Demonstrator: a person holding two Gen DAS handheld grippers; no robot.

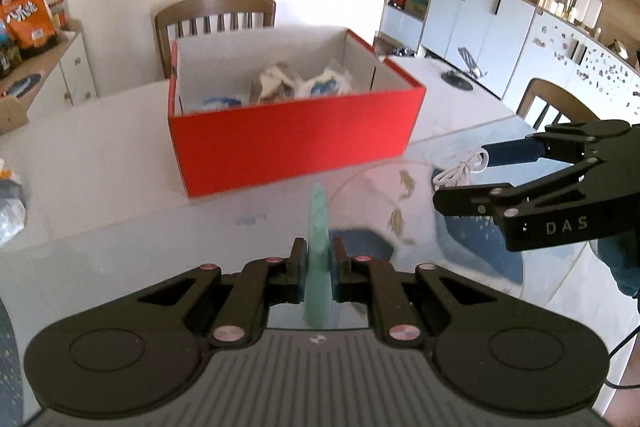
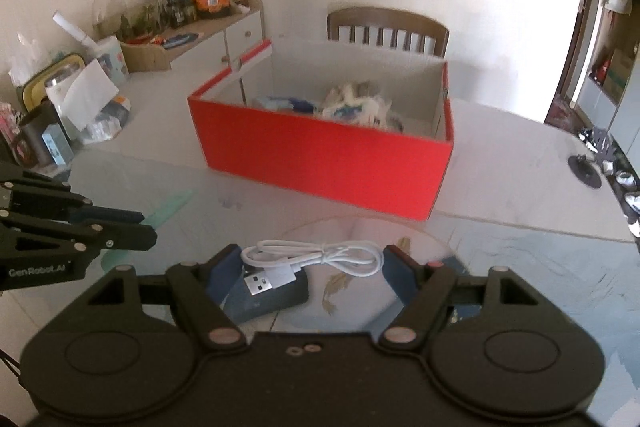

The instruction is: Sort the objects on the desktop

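Note:
My left gripper is shut on a thin pale green ruler, held on edge and pointing toward the open red box, which holds several packets. My right gripper is open, its fingers either side of a coiled white USB cable that lies on the glass table top. A dark blue flat case lies under the cable's plug. In the left wrist view the right gripper is at the right with the cable between its fingers. In the right wrist view the left gripper is at the left, holding the ruler.
The red box stands mid-table behind the glass. A wooden chair is behind the table, another at the right. Clutter of cups and packets crowds the table's left end. A black stand sits at far right.

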